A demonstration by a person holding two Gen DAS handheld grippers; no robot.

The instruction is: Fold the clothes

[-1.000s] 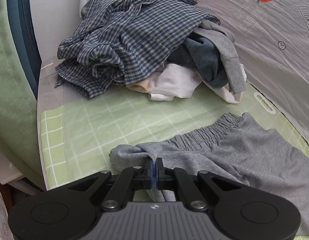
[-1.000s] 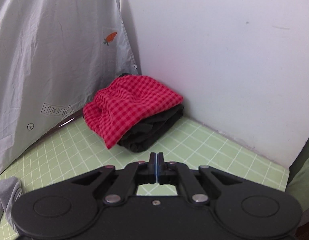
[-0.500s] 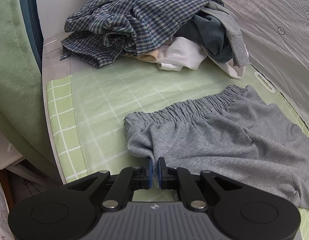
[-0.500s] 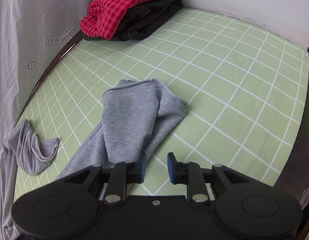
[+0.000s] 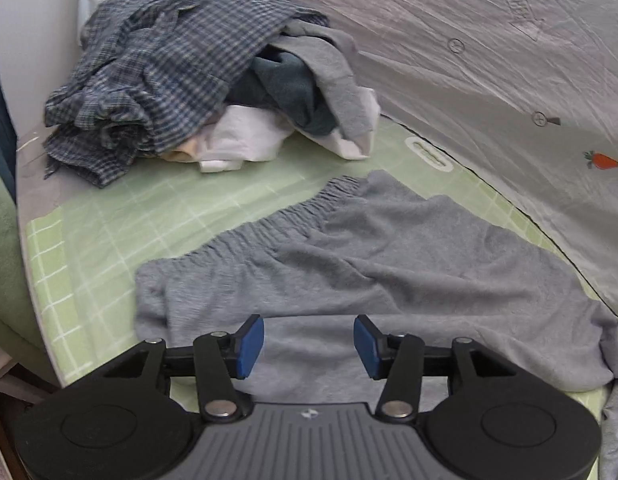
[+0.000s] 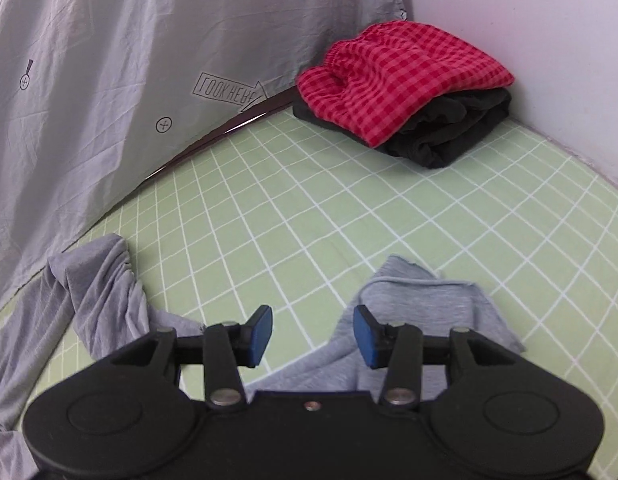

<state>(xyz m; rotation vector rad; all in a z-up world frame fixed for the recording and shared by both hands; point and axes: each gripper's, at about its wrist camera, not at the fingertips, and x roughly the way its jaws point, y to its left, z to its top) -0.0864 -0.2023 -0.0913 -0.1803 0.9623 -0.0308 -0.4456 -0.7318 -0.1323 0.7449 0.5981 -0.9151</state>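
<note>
Grey sweatpants [image 5: 389,272] lie spread on the green grid mat [image 5: 109,232], their elastic waistband toward the far left. My left gripper [image 5: 308,346] stands open just above the near edge of the waist part, with nothing between its blue pads. In the right wrist view, one grey trouser leg end [image 6: 425,312] lies flat on the mat and the other [image 6: 101,292] is bunched at the left. My right gripper [image 6: 312,335] is open over the mat beside the flat leg end, holding nothing.
A heap of unfolded clothes topped by a blue plaid shirt [image 5: 169,80] sits at the mat's far left corner. A folded red checked garment [image 6: 401,76] lies on a black one [image 6: 449,136] in the far right corner by the white wall. A grey printed sheet [image 6: 129,60] hangs behind.
Both grippers have opened and let go of the grey sweatpants, which now lie flat on the mat. The left gripper held the waist corner a second ago; the right lifted back slightly.
</note>
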